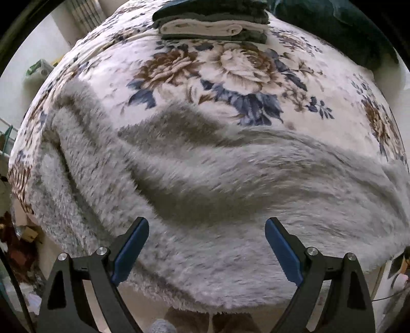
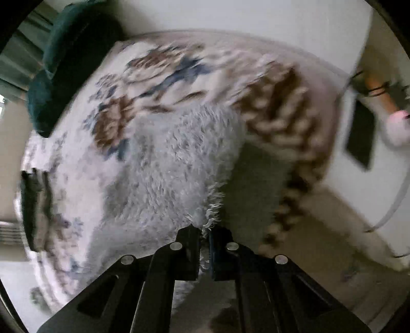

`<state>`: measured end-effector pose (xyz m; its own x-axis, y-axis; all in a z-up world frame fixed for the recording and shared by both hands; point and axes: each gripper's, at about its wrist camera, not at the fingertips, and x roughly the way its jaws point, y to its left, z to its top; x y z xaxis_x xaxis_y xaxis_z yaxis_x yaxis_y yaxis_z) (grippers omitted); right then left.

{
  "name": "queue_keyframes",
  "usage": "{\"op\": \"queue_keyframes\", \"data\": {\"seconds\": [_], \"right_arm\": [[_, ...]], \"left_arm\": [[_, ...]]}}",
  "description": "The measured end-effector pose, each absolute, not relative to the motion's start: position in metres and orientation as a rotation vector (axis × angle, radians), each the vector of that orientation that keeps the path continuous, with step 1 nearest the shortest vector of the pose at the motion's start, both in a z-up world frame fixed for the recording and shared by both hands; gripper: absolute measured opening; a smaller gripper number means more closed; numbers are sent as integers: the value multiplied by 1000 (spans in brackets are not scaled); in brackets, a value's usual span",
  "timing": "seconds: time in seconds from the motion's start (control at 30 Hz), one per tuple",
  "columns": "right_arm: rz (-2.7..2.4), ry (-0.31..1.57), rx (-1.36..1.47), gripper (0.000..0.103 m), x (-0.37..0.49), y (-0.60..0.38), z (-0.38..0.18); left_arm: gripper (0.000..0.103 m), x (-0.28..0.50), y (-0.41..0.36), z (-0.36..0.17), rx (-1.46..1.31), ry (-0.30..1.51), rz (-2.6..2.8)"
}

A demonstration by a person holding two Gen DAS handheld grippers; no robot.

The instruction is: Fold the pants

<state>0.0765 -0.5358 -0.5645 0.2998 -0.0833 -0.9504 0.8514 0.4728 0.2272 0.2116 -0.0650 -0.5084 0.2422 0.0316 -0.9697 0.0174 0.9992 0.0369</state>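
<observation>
Fluffy grey pants [image 1: 205, 179] lie spread and rumpled across the near part of a floral bed cover [image 1: 230, 69]. My left gripper [image 1: 207, 225] hovers open just above the pants' near edge, holding nothing. In the right wrist view my right gripper [image 2: 205, 230] is shut on an edge of the grey pants [image 2: 166, 166], which stretch from the fingers over the bed cover [image 2: 159, 64]. That view is blurred by motion.
A stack of folded dark and white clothes [image 1: 212, 23] sits at the far side of the bed. A dark green pillow [image 1: 338, 28] lies at the far right; it also shows in the right wrist view [image 2: 69, 59]. Floor and clutter lie beside the bed.
</observation>
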Motion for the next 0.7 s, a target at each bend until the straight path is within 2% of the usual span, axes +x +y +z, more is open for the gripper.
{"op": "queue_keyframes", "data": {"seconds": [0.1,0.2,0.27,0.37,0.47,0.7], "right_arm": [[-693,1183,970,9,70,-546,-597],[-590,1239,1123,27,72,-542,-624],[-567,1199,1107,58,74,-523,-614],[-540,1183,1109,61,72,-478,-601],[-508,1284,1105,61,76,-419,-610],[-492,1438,1199,61,86,-309,-654]], "left_arm": [[93,204,-49,-515,3,1358,46],[93,201,-32,-509,-39,1360,79],[93,202,-18,-497,-63,1344,97],[93,208,10,-473,-110,1300,130],[93,226,48,-456,-153,1274,178],[93,308,120,-459,-276,1384,242]]}}
